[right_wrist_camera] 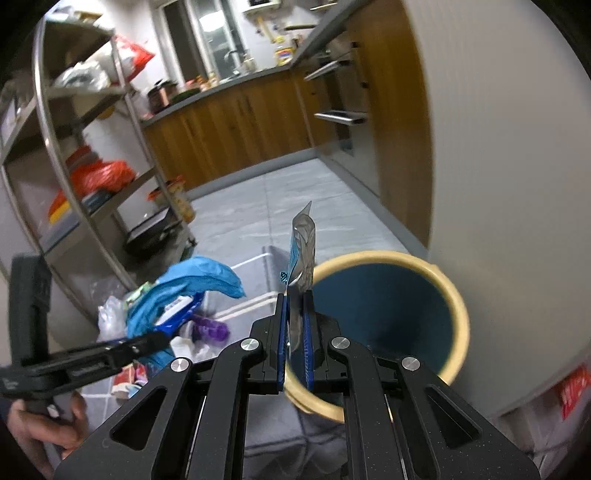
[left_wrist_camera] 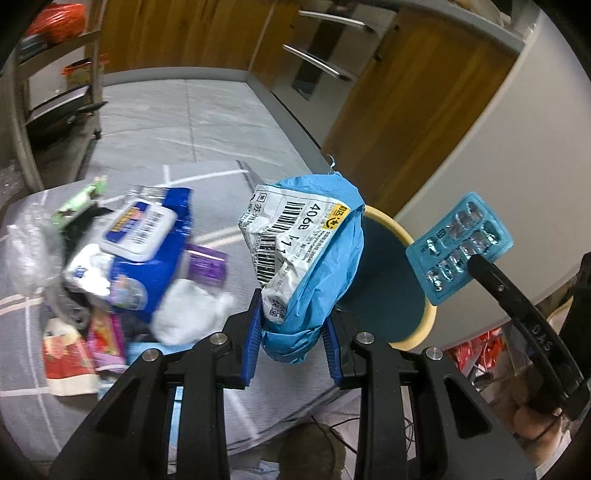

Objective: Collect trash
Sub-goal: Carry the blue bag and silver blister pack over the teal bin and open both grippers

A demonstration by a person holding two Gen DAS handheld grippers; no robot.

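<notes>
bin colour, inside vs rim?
The bin is dark teal-blue inside with a cream-yellow rim; the right wrist view shows it best.

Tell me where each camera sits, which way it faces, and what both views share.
Left wrist: on the left gripper, looking down along its fingers at the blue mailing bag it grips, the trash pile and the bin; the right gripper shows.
Right wrist: on the right gripper, facing the bin past the pill pack it grips; the left gripper and a hand show.
Shared: bin, mailing bag, pill pack, trash pile, kitchen cabinets.
</notes>
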